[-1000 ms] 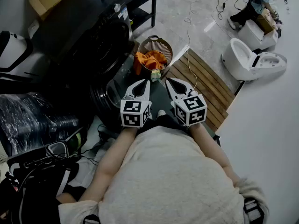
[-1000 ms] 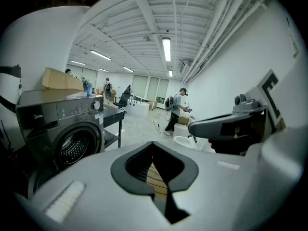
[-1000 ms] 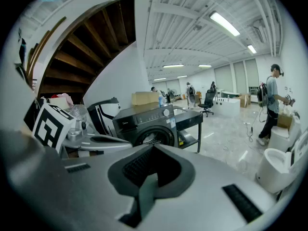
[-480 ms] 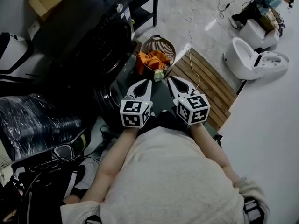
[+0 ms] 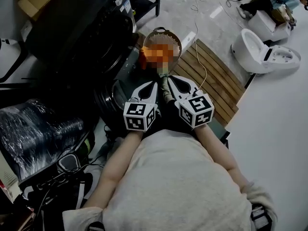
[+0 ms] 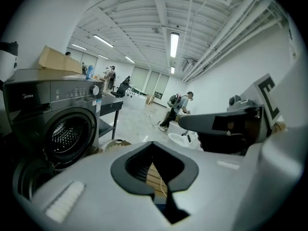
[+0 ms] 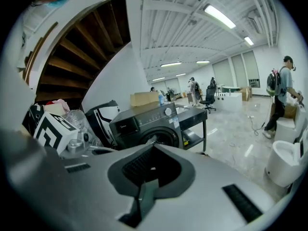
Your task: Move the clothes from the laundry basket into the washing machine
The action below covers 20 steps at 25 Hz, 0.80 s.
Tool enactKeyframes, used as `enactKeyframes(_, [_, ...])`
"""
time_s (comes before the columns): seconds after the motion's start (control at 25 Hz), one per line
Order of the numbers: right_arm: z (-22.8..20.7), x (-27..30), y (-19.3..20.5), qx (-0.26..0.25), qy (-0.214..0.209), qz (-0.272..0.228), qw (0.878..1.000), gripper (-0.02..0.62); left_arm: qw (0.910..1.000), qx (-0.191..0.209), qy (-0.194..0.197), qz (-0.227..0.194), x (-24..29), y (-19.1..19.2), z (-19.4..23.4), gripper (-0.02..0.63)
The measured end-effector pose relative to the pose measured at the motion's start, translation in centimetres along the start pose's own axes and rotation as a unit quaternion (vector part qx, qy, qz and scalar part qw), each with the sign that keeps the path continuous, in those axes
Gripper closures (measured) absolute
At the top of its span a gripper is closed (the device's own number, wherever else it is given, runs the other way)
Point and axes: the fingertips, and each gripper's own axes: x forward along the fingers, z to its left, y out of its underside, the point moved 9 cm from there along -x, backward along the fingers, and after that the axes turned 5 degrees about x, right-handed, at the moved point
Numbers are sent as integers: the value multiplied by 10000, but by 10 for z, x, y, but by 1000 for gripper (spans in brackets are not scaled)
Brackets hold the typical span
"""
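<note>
Left gripper [image 5: 153,85] and right gripper [image 5: 172,79] side by side in front of the person, each with jaws pressed fully together, nothing held. Just beyond their tips: round brown slatted laundry basket [image 5: 169,35] on the floor, orange clothes [image 5: 155,57] heaped inside and over its near rim, detail unclear; basket sits between dark grey front-loading washing machine [image 5: 82,30] on the left, its round door [image 5: 109,100] swung open low down, and wooden slatted floor mat [image 5: 211,78] on the right. Further off, white toilet [image 5: 260,57] on pale floor.
</note>
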Motion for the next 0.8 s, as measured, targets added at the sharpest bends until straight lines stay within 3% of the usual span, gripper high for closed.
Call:
enactKeyframes(0.16, [-40,31,10,-128,-32,37,9999,588,9996,-107,-176,-209,39,6,24,596])
enactKeyframes(0.36, [-99,75,-51,-186,-285,229,9992,588,9983,-305,-415,-278,89,-52,50,595])
enactKeyframes(0.6, [-144,118,-77,-415,-643,705,9946,588,9943,-653,-844,-67,126,-73,73,595])
enactKeyframes(0.8, [-173,152,-72,-297,-911,1264,9873,588,9940,-648,-820,307,153,-73,90,595])
